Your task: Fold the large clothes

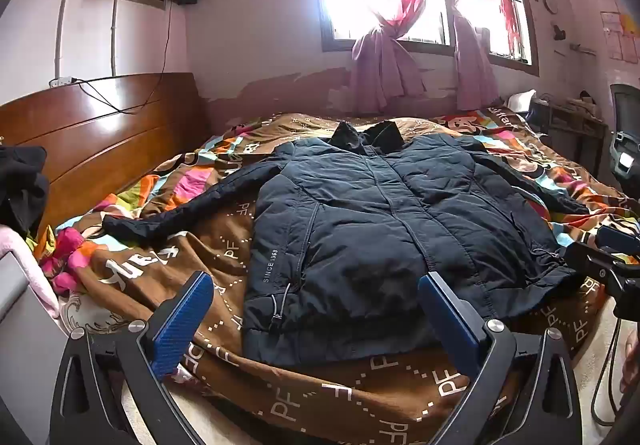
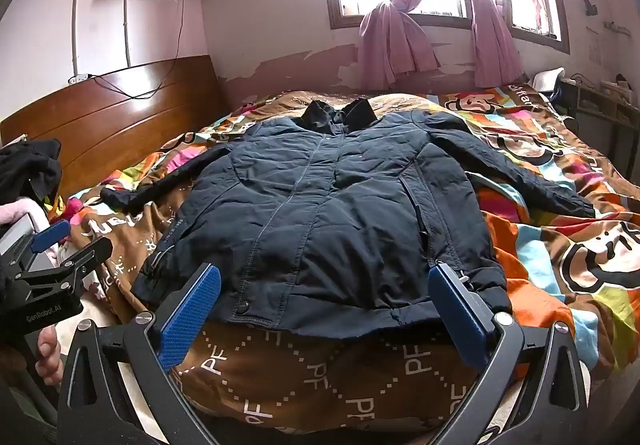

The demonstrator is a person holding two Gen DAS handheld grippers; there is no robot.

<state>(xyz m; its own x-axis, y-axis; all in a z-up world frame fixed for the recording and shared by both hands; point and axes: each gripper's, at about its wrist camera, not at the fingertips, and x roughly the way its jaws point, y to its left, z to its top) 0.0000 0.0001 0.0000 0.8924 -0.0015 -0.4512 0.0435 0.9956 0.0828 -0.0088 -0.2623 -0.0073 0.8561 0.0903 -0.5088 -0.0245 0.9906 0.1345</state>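
A dark navy padded jacket (image 1: 380,213) (image 2: 328,213) lies flat and face up on the bed, zipped, collar toward the window, both sleeves spread out to the sides. My left gripper (image 1: 316,285) hovers open before the hem's left part, blue pads wide apart and nothing between them. My right gripper (image 2: 324,277) stands open in front of the hem's middle and right part, likewise holding nothing. The right gripper's body (image 1: 608,265) shows at the right edge of the left wrist view. In the right wrist view, the left gripper's body (image 2: 48,273) sits at the left edge.
A brown and multicoloured quilt (image 1: 340,397) (image 2: 560,265) covers the bed. The wooden headboard (image 1: 100,133) stands at the left with dark clothes (image 1: 20,185) piled beside it. Behind the bed are a window with pink curtains (image 1: 384,45) and a desk (image 1: 572,121) at the right.
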